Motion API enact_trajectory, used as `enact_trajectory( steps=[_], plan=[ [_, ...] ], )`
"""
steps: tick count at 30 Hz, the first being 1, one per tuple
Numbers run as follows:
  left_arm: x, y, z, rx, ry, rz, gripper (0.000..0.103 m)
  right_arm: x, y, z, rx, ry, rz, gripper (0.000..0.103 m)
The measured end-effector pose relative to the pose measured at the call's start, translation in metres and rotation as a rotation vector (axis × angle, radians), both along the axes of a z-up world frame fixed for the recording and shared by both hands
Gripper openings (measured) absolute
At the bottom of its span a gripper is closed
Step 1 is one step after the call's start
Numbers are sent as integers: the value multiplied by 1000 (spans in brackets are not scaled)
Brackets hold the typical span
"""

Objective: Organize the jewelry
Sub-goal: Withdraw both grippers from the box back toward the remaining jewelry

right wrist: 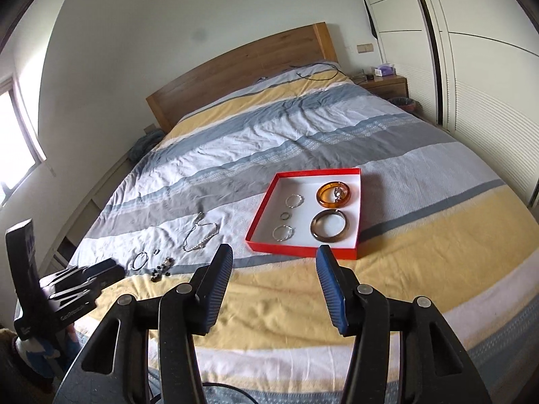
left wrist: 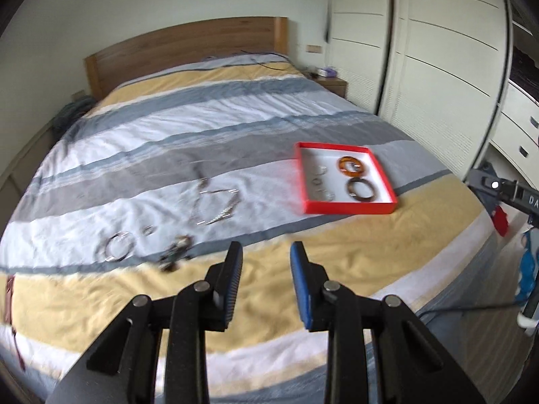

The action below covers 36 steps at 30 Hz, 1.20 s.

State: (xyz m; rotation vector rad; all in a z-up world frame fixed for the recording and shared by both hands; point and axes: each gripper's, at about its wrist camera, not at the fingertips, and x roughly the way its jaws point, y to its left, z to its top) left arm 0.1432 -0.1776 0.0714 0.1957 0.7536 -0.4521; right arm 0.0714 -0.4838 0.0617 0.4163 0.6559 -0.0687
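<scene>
While both grippers hang above the striped yellow, grey and white bed cover, the left gripper and right gripper each show parted jaws with nothing between them. A shallow red-rimmed cardboard tray lies on the bed, holding an amber bangle, a dark brown bangle and three thin silver hoops. Left of the tray, loose on the cover, lie a silver chain necklace, a silver bangle and a dark beaded piece, too small to identify. Motion blur smears these items in the left wrist view.
</scene>
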Motion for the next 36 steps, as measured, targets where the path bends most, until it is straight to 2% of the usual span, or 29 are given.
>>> enact_trajectory(
  steps=[5,8,9,11,12,17,26,36],
  plan=[
    [-25,86,13,-6,-20,191,28,-19,9,7,18,-13,-23,51],
    [-38,127,17,-9,-28,270,28,-25,23,14,11,-22,-9,52],
    [-43,140,18,-16,-28,290,28,-27,29,17,6,-26,1,52],
    [-54,164,20,-31,-30,331,39,-30,41,22,-11,-33,18,52],
    [-59,175,21,-36,-35,349,41,-31,50,26,-23,-38,32,52],
    [-75,220,17,-61,-29,416,42,-39,79,39,-72,-55,79,56],
    [-81,278,-7,-117,18,521,42,-41,113,47,-129,-45,130,56],
    [-46,297,-48,-108,101,583,42,5,163,18,-130,-9,322,56]
  ],
)
